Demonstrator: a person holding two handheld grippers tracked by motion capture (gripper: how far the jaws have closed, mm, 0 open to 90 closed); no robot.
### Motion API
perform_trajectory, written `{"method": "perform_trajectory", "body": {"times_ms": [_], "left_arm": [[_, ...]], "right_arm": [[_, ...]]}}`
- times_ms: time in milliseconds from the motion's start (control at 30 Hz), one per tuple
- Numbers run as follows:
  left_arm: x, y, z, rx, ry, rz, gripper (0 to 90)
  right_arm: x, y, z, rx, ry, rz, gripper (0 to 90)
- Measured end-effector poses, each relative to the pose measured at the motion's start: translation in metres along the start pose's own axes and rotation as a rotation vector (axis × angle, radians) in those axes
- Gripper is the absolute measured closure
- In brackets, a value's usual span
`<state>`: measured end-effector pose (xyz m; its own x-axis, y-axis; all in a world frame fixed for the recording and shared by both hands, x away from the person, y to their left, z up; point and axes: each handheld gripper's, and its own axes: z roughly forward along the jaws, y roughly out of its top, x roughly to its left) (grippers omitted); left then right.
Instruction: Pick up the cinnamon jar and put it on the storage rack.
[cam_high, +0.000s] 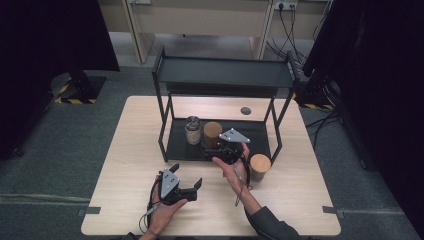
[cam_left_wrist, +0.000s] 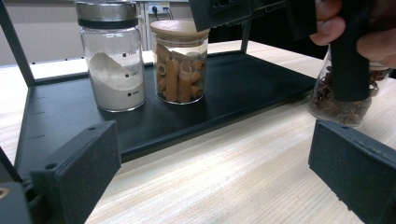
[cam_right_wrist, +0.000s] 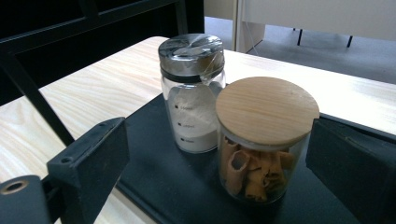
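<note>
From the high view, my right gripper (cam_high: 223, 148) sits over the front edge of the black rack's lower shelf (cam_high: 255, 131), just before the pasta jar (cam_high: 212, 133), while my left gripper (cam_high: 187, 176) rests low over the bench (cam_high: 125, 150) near me, empty. Two jars stand on that shelf, the pasta jar and the powder jar (cam_high: 192, 129) touching or nearly so, and a third, the spice jar (cam_high: 260, 166), stands on the bench just beside the rack's right front leg, close to my right hand (cam_high: 234, 169). I judge the work to be loading jars onto the shelf: two look placed, one is left outside, and the upper shelf (cam_high: 225, 72) is bare. In the left gripper view my jaws stand wide with nothing between them but bench; beyond them I count the powder jar (cam_left_wrist: 111, 56) with its metal lid, the pasta jar (cam_left_wrist: 180, 63) with its wooden lid, and at the right the spice jar (cam_left_wrist: 343, 100) of dark brown pieces, partly behind my right gripper's handle. In the right gripper view my jaws are wide apart, and the pasta jar (cam_right_wrist: 261, 140) stands ahead of them, apart from both pads, not gripped; the powder jar (cam_right_wrist: 192, 93) stands just behind it.
</note>
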<state>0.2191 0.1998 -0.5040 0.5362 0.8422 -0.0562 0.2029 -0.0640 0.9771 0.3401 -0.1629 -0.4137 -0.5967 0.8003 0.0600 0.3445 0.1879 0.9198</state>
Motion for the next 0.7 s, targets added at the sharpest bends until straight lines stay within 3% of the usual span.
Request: {"method": "perform_trajectory", "body": {"times_ms": [700], "left_arm": [[0.000,0.000,0.000,0.000,0.001,0.001,1.8]], "right_arm": [[0.000,-0.012,-0.018,0.001,0.053,-0.019,6.5]]}}
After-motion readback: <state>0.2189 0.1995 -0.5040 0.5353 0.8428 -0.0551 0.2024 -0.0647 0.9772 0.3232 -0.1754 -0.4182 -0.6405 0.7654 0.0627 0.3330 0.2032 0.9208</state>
